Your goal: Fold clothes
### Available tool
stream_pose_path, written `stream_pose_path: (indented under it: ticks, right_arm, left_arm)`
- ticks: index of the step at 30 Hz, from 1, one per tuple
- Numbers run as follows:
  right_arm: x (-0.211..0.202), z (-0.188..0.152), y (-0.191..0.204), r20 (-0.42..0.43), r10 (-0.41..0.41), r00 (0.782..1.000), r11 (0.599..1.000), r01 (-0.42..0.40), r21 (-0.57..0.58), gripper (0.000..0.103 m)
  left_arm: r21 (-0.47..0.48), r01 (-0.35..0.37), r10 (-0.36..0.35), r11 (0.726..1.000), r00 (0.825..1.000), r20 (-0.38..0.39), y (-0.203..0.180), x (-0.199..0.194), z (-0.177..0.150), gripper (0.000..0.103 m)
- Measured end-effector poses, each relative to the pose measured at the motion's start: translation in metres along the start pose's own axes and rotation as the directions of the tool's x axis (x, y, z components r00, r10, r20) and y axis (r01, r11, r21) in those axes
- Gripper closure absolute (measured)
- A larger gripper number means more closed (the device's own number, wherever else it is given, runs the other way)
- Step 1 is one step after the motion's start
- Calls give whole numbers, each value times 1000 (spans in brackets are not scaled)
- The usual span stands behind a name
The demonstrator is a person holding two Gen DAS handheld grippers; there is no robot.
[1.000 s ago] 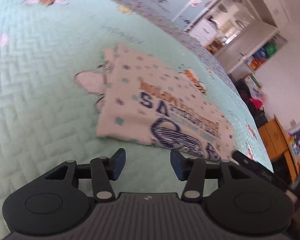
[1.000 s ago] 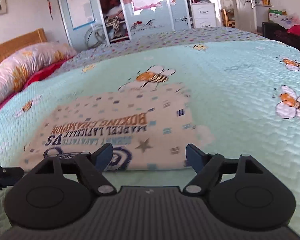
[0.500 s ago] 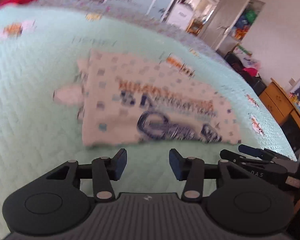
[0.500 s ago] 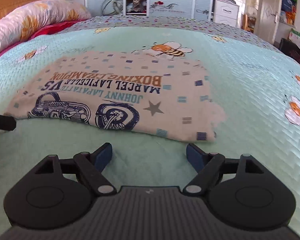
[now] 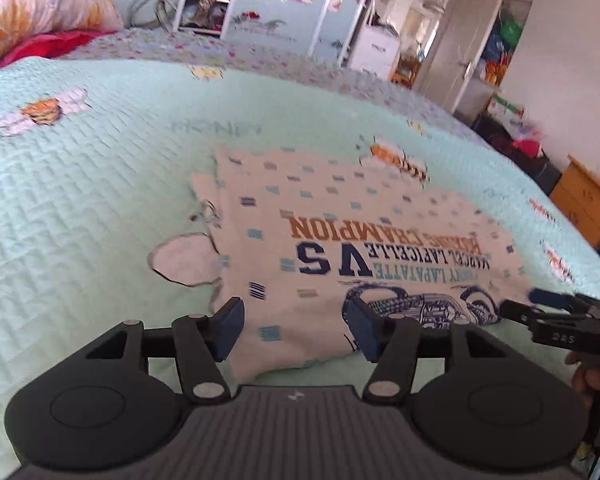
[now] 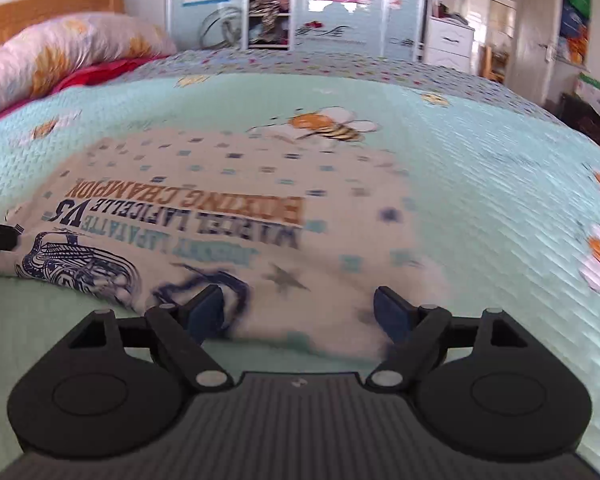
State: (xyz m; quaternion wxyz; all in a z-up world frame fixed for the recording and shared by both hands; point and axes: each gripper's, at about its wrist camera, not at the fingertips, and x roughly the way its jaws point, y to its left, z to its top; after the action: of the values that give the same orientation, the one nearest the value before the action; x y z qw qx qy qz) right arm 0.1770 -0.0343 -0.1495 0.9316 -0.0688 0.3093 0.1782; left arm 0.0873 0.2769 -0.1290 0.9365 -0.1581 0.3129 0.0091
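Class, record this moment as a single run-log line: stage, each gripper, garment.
stage: approaching near edge | left gripper: opening, empty | right gripper: open, empty | shirt: partly folded, flat on bedspread

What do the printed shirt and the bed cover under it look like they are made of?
Shirt: soft knit fabric, probably cotton, matte; it lies limp, print slightly faded. Bed cover: quilted textile, matte mint green, stitched in a raised zigzag pattern with bee motifs. Fibre content cannot be told.
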Motion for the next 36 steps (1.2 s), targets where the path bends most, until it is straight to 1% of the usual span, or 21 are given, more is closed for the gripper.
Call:
stream_pose_path:
  ticks: [2,5,7,9,11,12,13,14,15,17,19,23,25,26,27,28,30,31,33,34,36]
  right_arm:
    - [-14,4,-4,29,-72,997,997,72,-7,20]
    - [-11,26,3,81,-38,996,999,37,7,20]
    - [7,43,17,85,-7,996,1000,7,-6,20]
    - [31,52,29,57,0,998,999,3,-53,20]
    - [54,48,33,-9,-33,999,991,32,-130,20]
    - [58,42,27,-24,-39,999,988,35,-151,20]
    - [53,35,16,-9,-17,1000,990,16,-139,20]
    - [45,33,6,2,-6,1000,995,7,-104,20]
    - [35,33,-2,10,-22,1000,997,23,-69,20]
    - [17,35,-10,71,-55,996,998,57,-26,19]
    - [16,47,-7,110,-36,993,999,39,-19,19]
    - [44,81,7,116,25,993,1000,-24,-7,19]
    - [66,93,13,100,30,995,999,-28,-23,19]
    - [79,97,13,80,26,996,999,-24,-30,19]
    - [92,98,9,41,12,999,1000,-11,-29,19]
    - [106,99,5,3,-2,1000,1000,2,-29,19]
    - [124,95,-13,-49,-51,997,999,51,-7,19]
    - [121,93,-27,-34,-74,997,996,76,40,19]
    - [111,89,-53,-6,-123,992,983,122,133,19]
    - [101,88,-59,11,-150,989,973,146,177,19]
    - [79,87,-69,45,-186,982,951,168,259,19]
  left_arm:
    - [-29,3,-2,1000,1000,28,0,3,16,38]
    - [-20,19,-19,1000,1000,8,-12,31,37,38]
    - [17,-17,18,1000,998,-60,-19,53,37,38]
    - [52,-43,49,998,992,-113,-23,71,35,40]
    - [67,-43,51,997,992,-112,-17,64,25,43]
    - [72,-41,49,997,993,-104,-15,61,24,43]
    - [75,-37,43,996,996,-83,-16,59,28,42]
    - [78,-33,38,996,997,-63,-16,56,33,40]
    - [81,-28,32,996,999,-42,-17,54,37,38]
    - [87,-20,20,996,1000,-1,-19,49,46,37]
    - [118,-26,24,993,1000,11,-24,67,65,37]
    - [160,-77,82,984,996,-21,-24,122,97,37]
    - [158,-134,146,978,987,-66,-10,148,101,38]
    - [150,-162,176,975,981,-86,2,154,98,42]
    - [133,-148,160,980,983,-87,16,154,94,45]
    - [114,-112,120,987,990,-69,26,148,90,46]
    - [101,-84,89,991,995,-50,33,134,87,55]
    - [104,-84,88,991,995,-37,33,125,85,55]
    - [113,-157,159,981,987,-9,29,113,84,49]
    - [106,-182,182,978,983,7,28,106,83,49]
    - [61,-175,173,983,984,39,24,93,81,49]
